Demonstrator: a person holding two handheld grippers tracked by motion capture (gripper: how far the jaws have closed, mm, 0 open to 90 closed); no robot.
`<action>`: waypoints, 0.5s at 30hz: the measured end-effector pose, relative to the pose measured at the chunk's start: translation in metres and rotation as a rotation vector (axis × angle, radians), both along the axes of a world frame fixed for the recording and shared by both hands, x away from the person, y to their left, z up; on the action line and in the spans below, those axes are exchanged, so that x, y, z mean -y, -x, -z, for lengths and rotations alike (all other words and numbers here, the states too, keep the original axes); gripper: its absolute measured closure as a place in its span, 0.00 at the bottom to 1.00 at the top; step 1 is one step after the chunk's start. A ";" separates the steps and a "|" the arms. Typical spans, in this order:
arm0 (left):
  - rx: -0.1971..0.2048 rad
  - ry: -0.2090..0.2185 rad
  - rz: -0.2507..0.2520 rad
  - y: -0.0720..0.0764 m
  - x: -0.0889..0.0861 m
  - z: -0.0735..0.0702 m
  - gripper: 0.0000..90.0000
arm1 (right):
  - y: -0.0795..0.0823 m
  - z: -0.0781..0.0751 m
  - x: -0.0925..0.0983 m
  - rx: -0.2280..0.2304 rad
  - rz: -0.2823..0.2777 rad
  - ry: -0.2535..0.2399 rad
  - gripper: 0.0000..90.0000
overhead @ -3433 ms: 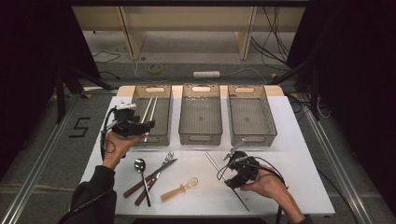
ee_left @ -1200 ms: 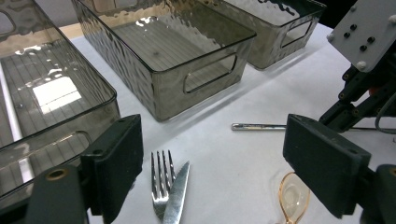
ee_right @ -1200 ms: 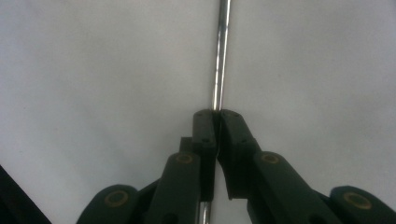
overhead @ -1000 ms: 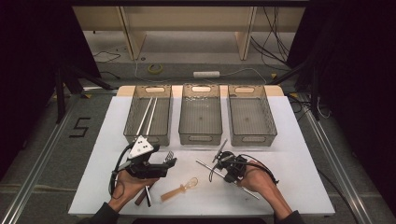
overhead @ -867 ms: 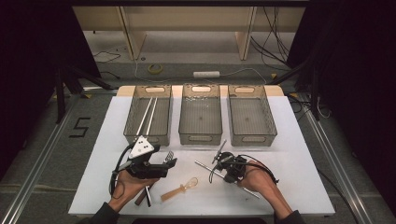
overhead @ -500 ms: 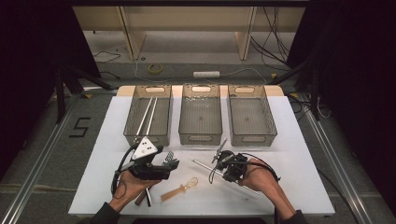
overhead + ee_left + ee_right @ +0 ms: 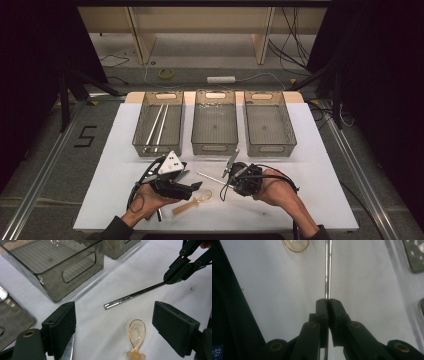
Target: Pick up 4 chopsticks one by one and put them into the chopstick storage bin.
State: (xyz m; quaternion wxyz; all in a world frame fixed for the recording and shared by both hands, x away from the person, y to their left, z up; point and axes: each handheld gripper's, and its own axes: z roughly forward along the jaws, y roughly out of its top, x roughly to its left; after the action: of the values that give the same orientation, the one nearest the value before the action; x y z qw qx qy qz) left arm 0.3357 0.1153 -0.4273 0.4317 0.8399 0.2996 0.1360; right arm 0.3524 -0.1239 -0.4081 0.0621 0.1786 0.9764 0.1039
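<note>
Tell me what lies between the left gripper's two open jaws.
In the left gripper view, the amber plastic spoon lies on the white table between them, touching neither.

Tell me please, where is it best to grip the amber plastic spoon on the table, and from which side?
Probably the amber spoon's narrow neck below the bowl, coming from above with the left gripper's open jaws across it. It lies flat on the white table; the rounded bowl may slip.
</note>
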 end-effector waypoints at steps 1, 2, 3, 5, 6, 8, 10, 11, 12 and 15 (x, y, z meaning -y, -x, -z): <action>-0.003 -0.003 0.003 0.001 0.001 0.000 0.21 | 0.001 0.000 -0.001 0.002 -0.008 -0.002 0.96; -0.005 -0.006 0.009 0.001 0.003 0.001 0.21 | 0.001 -0.001 -0.002 0.003 -0.015 -0.001 0.96; -0.006 -0.016 0.017 0.001 0.004 0.001 0.21 | 0.002 -0.001 -0.004 0.003 -0.023 0.000 0.96; -0.008 -0.033 0.034 0.001 0.006 0.002 0.21 | 0.003 -0.002 -0.005 0.006 -0.037 -0.003 0.96; -0.011 -0.036 0.040 0.002 0.007 0.002 0.21 | 0.003 -0.003 -0.006 0.006 -0.048 0.002 0.96; -0.015 -0.050 0.057 0.003 0.009 0.003 0.21 | 0.004 -0.003 -0.007 0.006 -0.058 0.002 0.96; -0.013 -0.064 0.069 0.004 0.012 0.004 0.21 | 0.005 -0.004 -0.009 0.001 -0.066 0.007 0.96; -0.016 -0.074 0.080 0.004 0.013 0.004 0.22 | 0.006 -0.004 -0.010 -0.002 -0.069 0.007 0.96; -0.016 -0.078 0.086 0.005 0.014 0.005 0.22 | 0.007 -0.005 -0.010 0.000 -0.075 0.007 0.96; -0.012 -0.095 0.100 0.006 0.017 0.007 0.22 | 0.009 -0.005 -0.013 0.001 -0.091 0.005 0.96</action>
State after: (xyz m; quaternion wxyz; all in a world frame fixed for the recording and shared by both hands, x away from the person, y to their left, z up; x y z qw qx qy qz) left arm 0.3298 0.0983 -0.4341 0.3960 0.8740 0.2530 0.1234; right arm 0.3437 -0.1114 -0.4032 0.0584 0.1338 0.9838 0.1045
